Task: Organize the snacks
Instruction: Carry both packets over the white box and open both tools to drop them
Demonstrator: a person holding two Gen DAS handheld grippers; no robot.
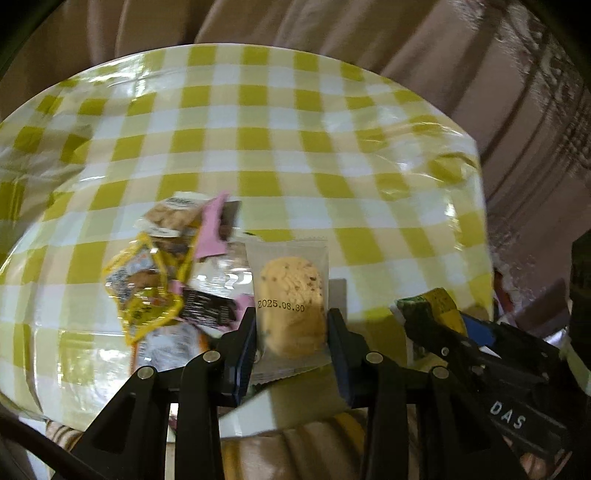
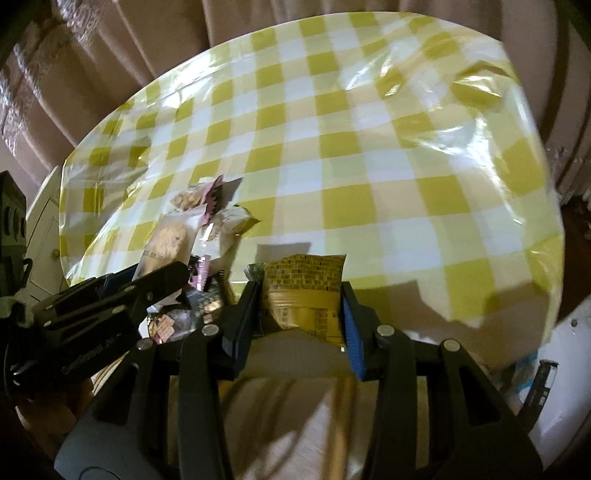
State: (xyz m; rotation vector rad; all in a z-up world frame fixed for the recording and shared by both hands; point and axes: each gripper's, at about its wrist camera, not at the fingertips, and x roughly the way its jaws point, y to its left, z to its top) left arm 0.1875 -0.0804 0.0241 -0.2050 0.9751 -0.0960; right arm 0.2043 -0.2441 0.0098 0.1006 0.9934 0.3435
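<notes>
My left gripper [image 1: 291, 325] is shut on a clear-wrapped cookie packet [image 1: 290, 299] stamped 2025.08.30, held above the near edge of the table. It also shows in the right wrist view [image 2: 168, 240]. My right gripper [image 2: 301, 295] is shut on a yellow-brown snack packet [image 2: 304, 291], held upright over the table's near edge; this packet shows at the right of the left wrist view [image 1: 432, 314]. A pile of mixed snack packets [image 1: 166, 280] lies on the table left of the left gripper; it also shows in the right wrist view [image 2: 210, 221].
The round table [image 1: 295, 140] has a yellow-and-white checked cloth under clear plastic. Beige curtains [image 1: 369, 33] hang behind it. A white object [image 2: 565, 369] sits low at the right. Striped fabric [image 1: 314, 450] lies below the near edge.
</notes>
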